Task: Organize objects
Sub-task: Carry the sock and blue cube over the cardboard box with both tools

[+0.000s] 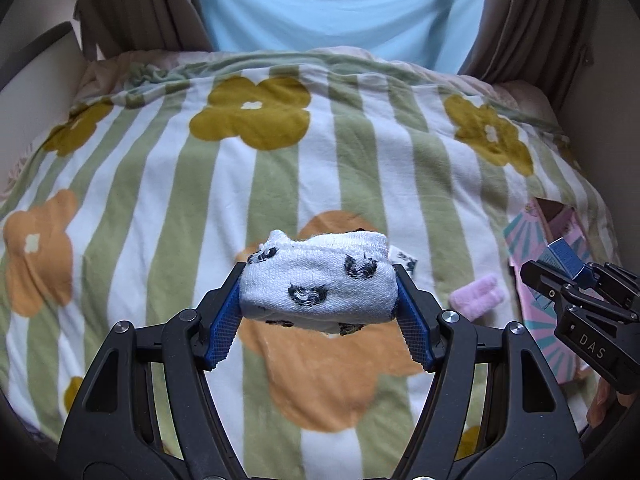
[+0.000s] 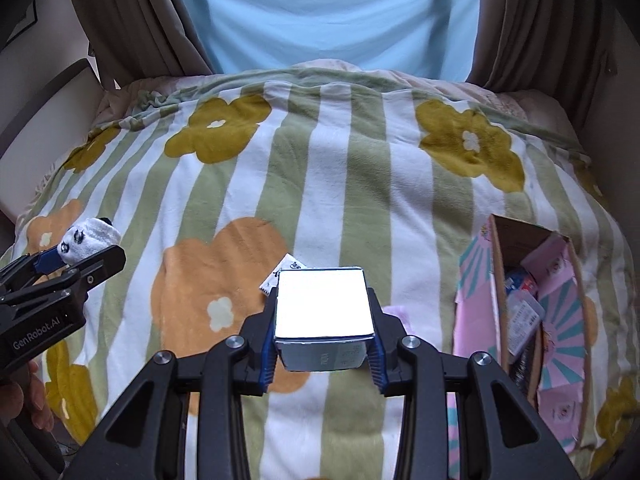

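A striped flower-print blanket (image 2: 344,184) covers the bed, with brown curtains (image 2: 132,28) behind.

Left gripper (image 1: 318,300) held level above bed, blue pads (image 1: 224,330) clamped on rolled sock (image 1: 316,284). Right gripper (image 2: 323,330) alongside, well apart, pads pressed against both sides of small box (image 2: 323,312). Bare hand (image 2: 24,400) gripped left handle.

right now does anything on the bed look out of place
Yes: a pink fuzzy item and a small white packet lie loose on the blanket, outside the open pink box. Nothing looks spilled or damaged.
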`<state>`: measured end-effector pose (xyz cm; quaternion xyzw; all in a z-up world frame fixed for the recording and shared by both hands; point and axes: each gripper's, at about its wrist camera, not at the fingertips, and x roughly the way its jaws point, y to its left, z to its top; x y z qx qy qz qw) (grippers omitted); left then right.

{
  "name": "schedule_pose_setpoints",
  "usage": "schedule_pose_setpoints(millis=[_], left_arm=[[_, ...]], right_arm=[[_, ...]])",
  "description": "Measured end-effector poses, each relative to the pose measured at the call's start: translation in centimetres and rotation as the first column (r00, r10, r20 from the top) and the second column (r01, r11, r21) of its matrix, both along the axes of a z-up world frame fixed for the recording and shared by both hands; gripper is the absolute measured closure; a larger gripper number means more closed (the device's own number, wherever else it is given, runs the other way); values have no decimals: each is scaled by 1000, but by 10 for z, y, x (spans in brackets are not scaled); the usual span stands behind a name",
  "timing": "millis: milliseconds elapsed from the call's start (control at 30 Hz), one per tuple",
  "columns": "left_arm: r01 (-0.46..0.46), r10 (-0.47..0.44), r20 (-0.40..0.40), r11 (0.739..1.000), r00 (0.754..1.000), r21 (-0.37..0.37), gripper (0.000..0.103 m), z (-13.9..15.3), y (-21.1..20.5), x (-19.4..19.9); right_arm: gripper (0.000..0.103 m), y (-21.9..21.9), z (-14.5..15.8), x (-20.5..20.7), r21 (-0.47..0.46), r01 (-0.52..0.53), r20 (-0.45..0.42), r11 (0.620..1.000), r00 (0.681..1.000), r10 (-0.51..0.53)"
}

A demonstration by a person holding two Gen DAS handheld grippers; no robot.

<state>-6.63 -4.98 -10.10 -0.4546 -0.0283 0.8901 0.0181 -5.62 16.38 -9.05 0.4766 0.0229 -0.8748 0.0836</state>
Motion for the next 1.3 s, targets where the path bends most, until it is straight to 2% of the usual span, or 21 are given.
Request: schedule_pose_setpoints(millis=[133, 367, 700, 933, 1133, 1300], left_arm=[[30, -30, 11, 1000, 999, 1, 36, 21, 14, 15], [40, -41, 57, 999, 998, 15, 36, 21, 28, 36], [67, -66, 26, 998, 997, -11, 36, 43, 40, 39], [130, -130, 2, 991, 992, -19, 37, 59, 71, 37], [221, -221, -3, 975, 975, -11, 37, 64, 117, 30], [330, -330, 7, 944, 944, 6, 37, 64, 169, 22]], right_arm=[[69, 8, 19, 18, -1, 10, 20, 1000, 1000, -10], [69, 18, 31, 40, -14, 6, 28, 1000, 1000, -6], [69, 33, 45, 51, -27, 21, -2, 999, 1000, -21], [69, 59, 51, 59, -33, 79, -18, 996, 997, -79], [69, 100, 52, 66, -25, 166, -21, 986, 986, -166], [69, 138, 45, 73, -17, 249, -1, 968, 969, -249]])
